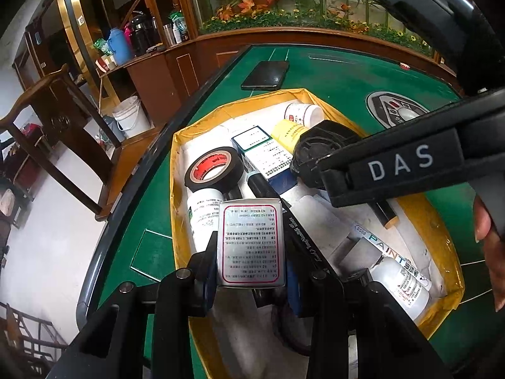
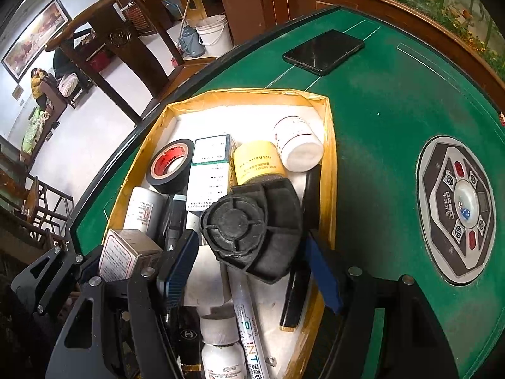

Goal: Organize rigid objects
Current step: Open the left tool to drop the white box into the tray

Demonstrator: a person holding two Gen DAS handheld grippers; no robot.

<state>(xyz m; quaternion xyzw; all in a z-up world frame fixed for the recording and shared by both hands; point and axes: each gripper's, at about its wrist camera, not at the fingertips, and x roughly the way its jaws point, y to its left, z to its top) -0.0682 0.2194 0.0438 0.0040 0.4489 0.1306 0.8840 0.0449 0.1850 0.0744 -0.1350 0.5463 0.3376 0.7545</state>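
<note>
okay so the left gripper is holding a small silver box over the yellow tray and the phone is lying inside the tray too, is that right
Not quite. The left gripper does hold the silver box over the yellow tray, but the phone lies outside it, on the green table beyond the tray's far edge. The left wrist view shows it.

A green felt table (image 2: 394, 120) with a dark rim stands on a pale floor (image 1: 47, 252); a dark wooden chair (image 1: 60, 120) and white bucket (image 2: 214, 33) sit beside wooden shelving (image 1: 148, 69), with a framed picture (image 2: 34, 36) on the white wall
</note>
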